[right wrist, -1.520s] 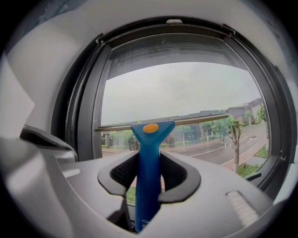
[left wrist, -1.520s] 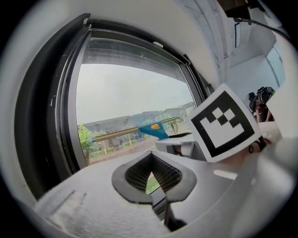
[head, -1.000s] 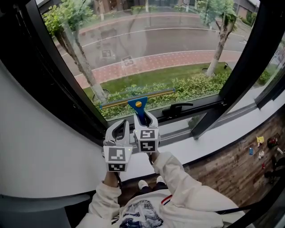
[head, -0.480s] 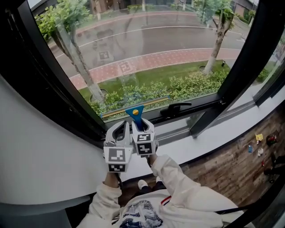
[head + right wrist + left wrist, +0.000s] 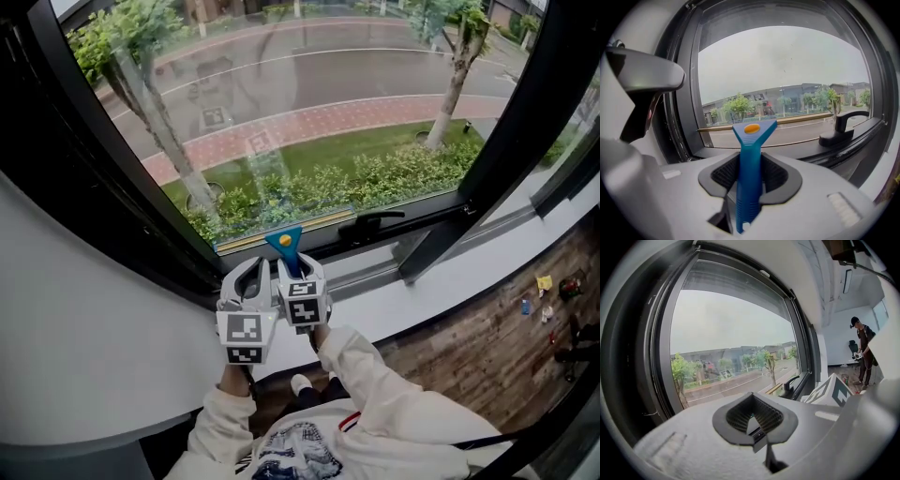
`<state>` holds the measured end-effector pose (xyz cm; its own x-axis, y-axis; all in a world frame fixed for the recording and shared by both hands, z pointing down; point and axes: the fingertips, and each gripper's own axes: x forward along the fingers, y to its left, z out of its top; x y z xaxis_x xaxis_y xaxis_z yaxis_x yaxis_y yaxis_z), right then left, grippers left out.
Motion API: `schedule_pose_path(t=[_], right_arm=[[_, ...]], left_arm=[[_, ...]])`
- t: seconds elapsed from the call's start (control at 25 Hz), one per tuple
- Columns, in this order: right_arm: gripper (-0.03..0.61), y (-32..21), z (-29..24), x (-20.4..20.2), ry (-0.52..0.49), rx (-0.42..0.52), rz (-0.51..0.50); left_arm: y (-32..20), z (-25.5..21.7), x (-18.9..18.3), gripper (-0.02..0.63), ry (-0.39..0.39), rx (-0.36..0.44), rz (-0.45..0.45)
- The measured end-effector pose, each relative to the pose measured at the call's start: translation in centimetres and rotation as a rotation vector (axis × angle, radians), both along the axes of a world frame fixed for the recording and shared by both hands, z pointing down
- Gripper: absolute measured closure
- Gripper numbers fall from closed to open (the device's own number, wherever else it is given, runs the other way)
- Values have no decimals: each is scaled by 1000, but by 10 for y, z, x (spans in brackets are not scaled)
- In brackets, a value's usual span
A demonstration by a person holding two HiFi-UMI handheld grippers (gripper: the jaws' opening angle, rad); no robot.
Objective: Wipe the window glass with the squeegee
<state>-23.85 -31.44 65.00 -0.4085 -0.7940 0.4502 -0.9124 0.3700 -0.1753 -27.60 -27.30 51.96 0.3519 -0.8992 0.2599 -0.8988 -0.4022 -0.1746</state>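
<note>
- resting just left of its partner, the left gripper [image 5: 249,274] has its jaws closed together with nothing between them; it points toward the window glass [image 5: 309,112].
- right gripper [image 5: 298,266]: jaws clamped on the blue handle of the squeegee [image 5: 284,244], which stands upright, orange dot facing the camera.
- squeegee blade: lies across the lowest strip of the glass, just above the dark bottom frame [image 5: 375,242], slightly tilted, right end higher.
- black window handle [image 5: 371,225]: on the frame, just right of the blade's end.
- far right of the left gripper view: a person [image 5: 862,352] standing well back in the room.
</note>
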Motion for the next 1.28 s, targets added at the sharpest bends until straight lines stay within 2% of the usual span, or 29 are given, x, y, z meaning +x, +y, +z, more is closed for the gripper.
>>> schedule_pose_path(t=[0.2, 0.56, 0.76, 1.28], right_arm=[[437, 4, 18, 2, 5, -60, 7], [437, 5, 18, 2, 24, -79, 12], [437, 4, 20, 1, 78, -78, 18], [437, 2, 10, 6, 76, -54, 55]], left_arm=[[4, 12, -3, 614, 18, -25, 5], [20, 35, -5, 614, 60, -71, 26], [30, 41, -8, 614, 112, -91, 37], [48, 25, -22, 614, 126, -57, 48]])
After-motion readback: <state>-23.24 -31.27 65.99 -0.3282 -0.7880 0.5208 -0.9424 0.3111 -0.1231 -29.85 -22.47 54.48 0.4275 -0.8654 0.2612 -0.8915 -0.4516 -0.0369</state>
